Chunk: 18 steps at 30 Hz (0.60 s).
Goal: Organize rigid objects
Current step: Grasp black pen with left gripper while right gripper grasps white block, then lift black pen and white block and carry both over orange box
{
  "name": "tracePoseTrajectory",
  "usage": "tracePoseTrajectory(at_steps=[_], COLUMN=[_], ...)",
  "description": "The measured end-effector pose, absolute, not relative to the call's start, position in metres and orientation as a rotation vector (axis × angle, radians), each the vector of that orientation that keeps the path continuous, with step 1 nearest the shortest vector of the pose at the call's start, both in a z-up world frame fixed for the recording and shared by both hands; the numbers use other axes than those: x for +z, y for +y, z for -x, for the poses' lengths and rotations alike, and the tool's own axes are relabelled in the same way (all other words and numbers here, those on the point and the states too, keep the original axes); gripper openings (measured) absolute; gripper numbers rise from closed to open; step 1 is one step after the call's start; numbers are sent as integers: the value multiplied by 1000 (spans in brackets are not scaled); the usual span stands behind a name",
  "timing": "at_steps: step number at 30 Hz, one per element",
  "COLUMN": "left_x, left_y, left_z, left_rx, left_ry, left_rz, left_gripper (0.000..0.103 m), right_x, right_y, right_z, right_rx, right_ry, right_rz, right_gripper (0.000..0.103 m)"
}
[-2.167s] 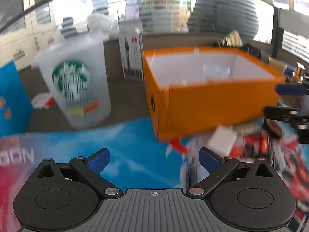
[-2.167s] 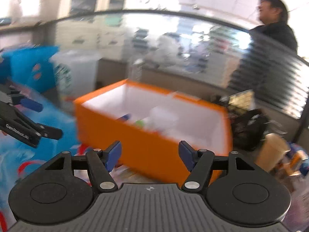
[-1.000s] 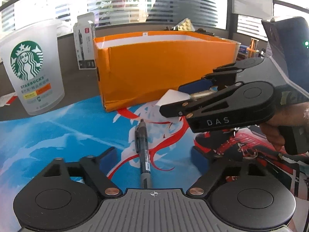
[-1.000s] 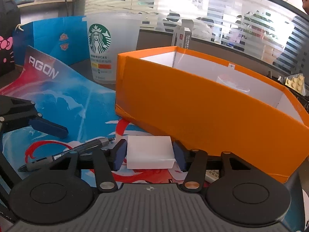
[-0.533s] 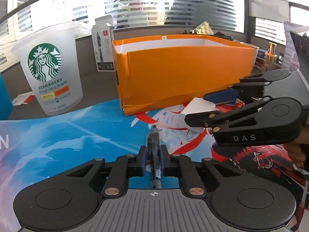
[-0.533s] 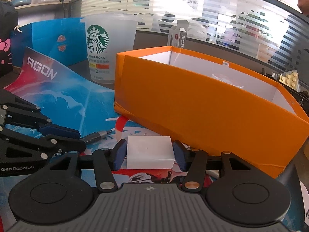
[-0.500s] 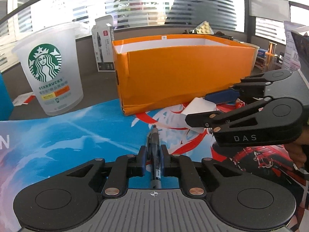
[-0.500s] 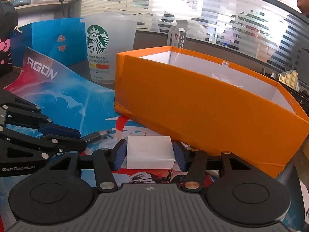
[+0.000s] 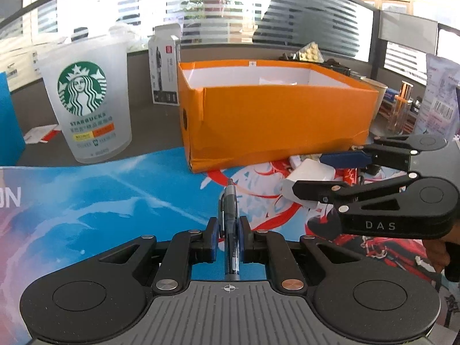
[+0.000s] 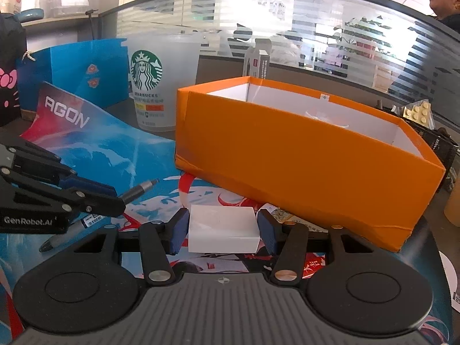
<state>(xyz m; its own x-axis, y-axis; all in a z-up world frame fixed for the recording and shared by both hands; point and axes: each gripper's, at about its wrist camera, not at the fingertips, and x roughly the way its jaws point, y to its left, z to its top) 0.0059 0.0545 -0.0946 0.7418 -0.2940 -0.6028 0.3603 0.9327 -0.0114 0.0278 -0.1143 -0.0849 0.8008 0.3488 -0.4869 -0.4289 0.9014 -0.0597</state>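
Observation:
My left gripper (image 9: 228,237) is shut on a dark pen (image 9: 230,215) that points forward over the blue and red mat (image 9: 100,201). From the right wrist view, the same pen (image 10: 135,191) sticks out past the left gripper (image 10: 95,194) at the left. A white rectangular block (image 10: 222,228) sits between the blue pads of my right gripper (image 10: 222,230), which is shut on it. In the left wrist view, the right gripper (image 9: 330,172) holds this white block (image 9: 310,172) at the right. The open orange box (image 9: 273,115) (image 10: 302,149) stands just beyond both grippers.
A frosted Starbucks cup (image 9: 86,100) stands left of the box, with a white pen carton (image 9: 165,69) behind. A blue paper bag (image 10: 80,72) is at far left. Clutter and a paper cup (image 9: 379,95) lie right of the box. A person (image 10: 442,0) stands behind the glass partition.
My left gripper closed on the pen, which lay loose between open jaws a second ago, and lifted it slightly. The right gripper kept its grip on the white block and shifted a little.

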Motion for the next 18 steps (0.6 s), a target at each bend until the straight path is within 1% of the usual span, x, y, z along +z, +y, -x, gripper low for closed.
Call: tracePoseTrajectory(at_steps=[15,18], left_x=[-68,-67], left_y=[50,48], left_z=[8,7], left_rx=[-371,-401], left_ry=[578,593], left_rz=[-102,-94], left_gripper=[12,12], right_x=[-68,-66], right_y=[-122,-123], right_z=[-7,-6], right_rx=[399,402], right_ry=[411,410], right_rz=[152,151], right_gripper=[49,49])
